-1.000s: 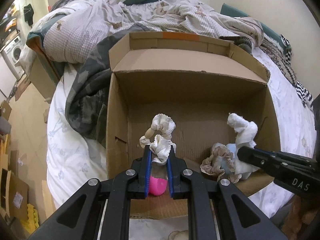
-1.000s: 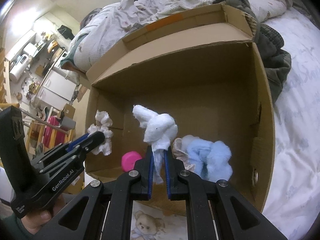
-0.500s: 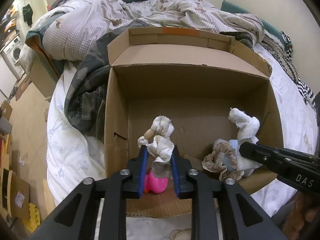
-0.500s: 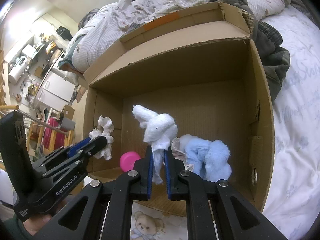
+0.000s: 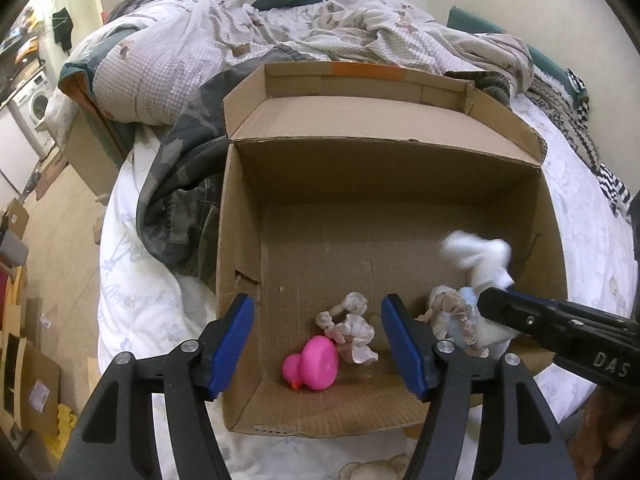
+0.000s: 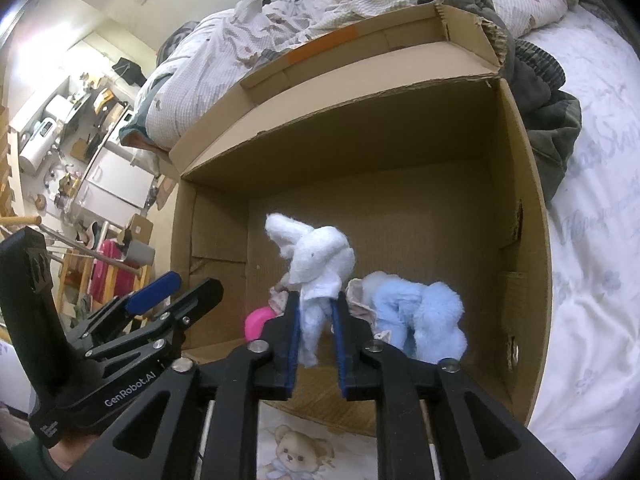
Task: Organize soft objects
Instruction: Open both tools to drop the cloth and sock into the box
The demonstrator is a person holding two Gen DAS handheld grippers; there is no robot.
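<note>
Cardboard box point(image 5: 240, 216) sits open-topped on the white bed sheet point(image 5: 136, 300), its far flap point(image 5: 384, 128) folded back toward the rumpled quilt point(image 5: 280, 40) and a dark camouflage blanket point(image 5: 176, 184) pressed against its left wall. Near edge of the box lies just below both grippers.

Left gripper point(image 5: 318, 346): jaws spread wide, holding nothing, poised over the near-left part of the box floor. Between its blue pads point(image 5: 232, 344) lie a cream ruffled scrunchie point(image 5: 350, 328) and a pink rubber duck point(image 5: 314, 364), touching each other and resting on the floor close to the near wall.

Right gripper point(image 6: 314, 334): jaws closed down on the lower end of a white towel elephant point(image 6: 316, 256), which stands up above the fingertips inside the box; in the left view it appears blurred. Just right of it, a light blue plush piece point(image 6: 420, 316) rests on the floor near the right wall, with a beige frilled scrunchie point(image 5: 448, 312) against it.

Open room: the far half of the box floor point(image 5: 360, 248) is bare corrugated board, from left wall to right wall. All contents crowd the near strip. A teddy-bear print point(image 6: 300, 454) shows on the sheet outside the near edge.
</note>
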